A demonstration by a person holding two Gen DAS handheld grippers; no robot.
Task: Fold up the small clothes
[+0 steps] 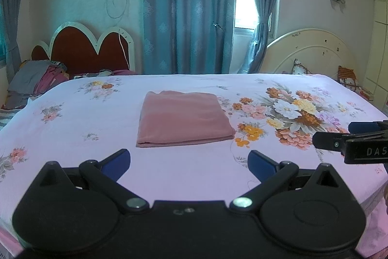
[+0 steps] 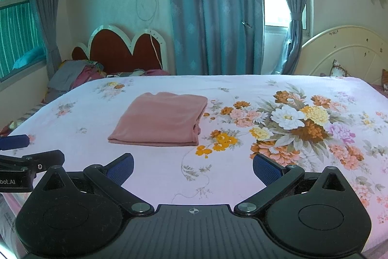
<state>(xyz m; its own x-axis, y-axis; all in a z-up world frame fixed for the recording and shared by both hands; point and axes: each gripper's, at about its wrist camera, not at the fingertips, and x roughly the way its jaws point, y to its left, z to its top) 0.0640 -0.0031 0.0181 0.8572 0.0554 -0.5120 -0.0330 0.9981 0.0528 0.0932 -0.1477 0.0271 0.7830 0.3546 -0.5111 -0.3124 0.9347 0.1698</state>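
Your pink cloth lies folded into a flat rectangle on the bed sheet, near the middle of the bed and a little toward its far side. In the right wrist view you see the same cloth with its layered edges turned to the right, beside the big flower print.

Your left gripper hangs over the near part of the sheet, just in front of the cloth and not touching it. Its blue-padded fingers are spread wide and hold nothing. Your right gripper is also in front of the cloth, a little to the right of it, with its fingers spread wide and empty. Each gripper shows at the edge of the other's view, so they are side by side.

Behind the bed you see a red headboard, blue curtains, and a cream headboard at the right. A pile of clothes lies at the far left.
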